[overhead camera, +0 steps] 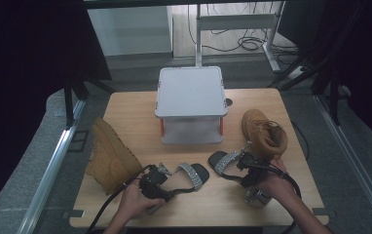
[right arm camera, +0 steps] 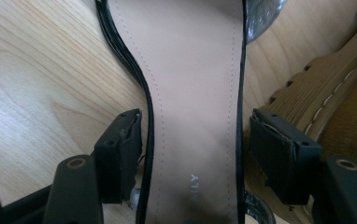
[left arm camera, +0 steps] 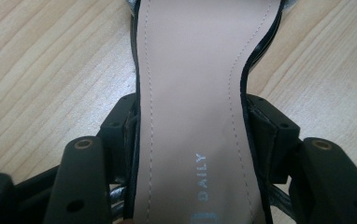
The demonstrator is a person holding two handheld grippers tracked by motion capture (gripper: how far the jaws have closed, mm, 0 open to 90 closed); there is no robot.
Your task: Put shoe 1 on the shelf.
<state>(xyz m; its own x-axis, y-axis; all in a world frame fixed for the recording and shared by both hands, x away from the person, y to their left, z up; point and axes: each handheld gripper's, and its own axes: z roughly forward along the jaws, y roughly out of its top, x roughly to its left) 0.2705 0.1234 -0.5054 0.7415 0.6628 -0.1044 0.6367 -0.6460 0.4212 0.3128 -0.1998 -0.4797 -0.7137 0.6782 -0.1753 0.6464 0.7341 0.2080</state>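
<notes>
At the wooden table (overhead camera: 140, 114), I work a pair of black sandals with one gripper in each hand, both in front of the grey stand (overhead camera: 191, 92) that sits at the table's middle. My left gripper (overhead camera: 167, 171) has its jaws on either side of the left sandal (overhead camera: 188, 175), front-left of the stand; in the left gripper view the beige insole (left arm camera: 193, 93) runs straight up between the two black pads, which press against the sandal's narrow waist, so I hold it clamped across its width. My right gripper (overhead camera: 244, 161) reaches the right sandal (overhead camera: 224, 162), front-right of the stand; in the right gripper view that sandal's insole (right arm camera: 195, 88) lies between my jaws with the near pad (right arm camera: 120, 149) just beside its edge and a clear gap at the far pad (right arm camera: 279, 151), so the jaws stand released around it, though from above my hand covers the spot and I cannot be sure of the left-hand contact. A tan boot (overhead camera: 110, 156) lies on its side left of the stand, just beside my left hand; its mate (overhead camera: 264, 132) stands right of the stand, just beside the right sandal.
</notes>
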